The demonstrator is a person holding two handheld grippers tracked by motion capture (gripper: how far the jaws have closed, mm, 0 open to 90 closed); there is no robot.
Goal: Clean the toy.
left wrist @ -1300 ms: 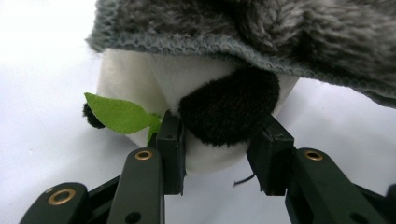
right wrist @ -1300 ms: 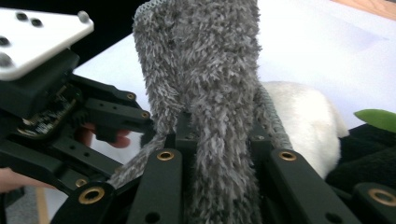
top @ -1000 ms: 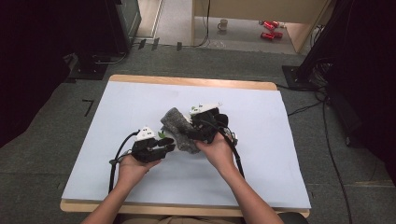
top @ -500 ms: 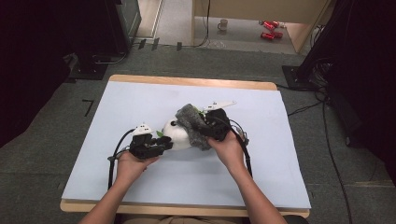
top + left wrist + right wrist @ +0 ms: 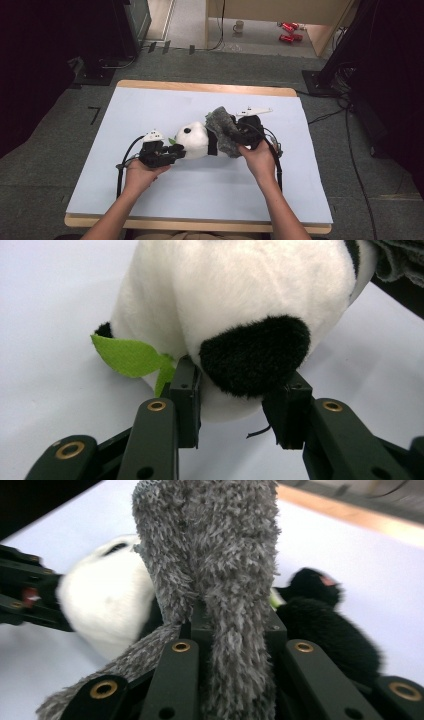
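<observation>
Left gripper [image 5: 170, 152]: its 2 black jaws close on the head end of the black-and-white plush panda [image 5: 197, 141]. In the left gripper view the pads press the white fur on either side of a black patch [image 5: 255, 355], with the green felt leaf [image 5: 131, 357] just beside one jaw.
Right gripper [image 5: 239, 134]: clamped tight on the grey fuzzy fabric piece [image 5: 225, 131]. In the right gripper view a thick fold of the fabric [image 5: 220, 580] rises straight up between the 2 jaws.
Left hand [image 5: 141, 175]: holds its gripper from the near side of the table, forearm coming in from the near edge.
Right hand [image 5: 259, 160]: holds its gripper just right of the panda.
Panda: lies on its side near the middle of the pale blue table top [image 5: 150, 105], white head toward the left gripper, black limbs [image 5: 320, 615] toward the right gripper.
Grey fabric: drapes over the panda's right end, touching it, bunched against the right gripper.
Table: pale blue sheet on a wooden board [image 5: 200, 87], whose light edge shows along the far side.
Floor: grey carpet [image 5: 60, 135] around the table.
</observation>
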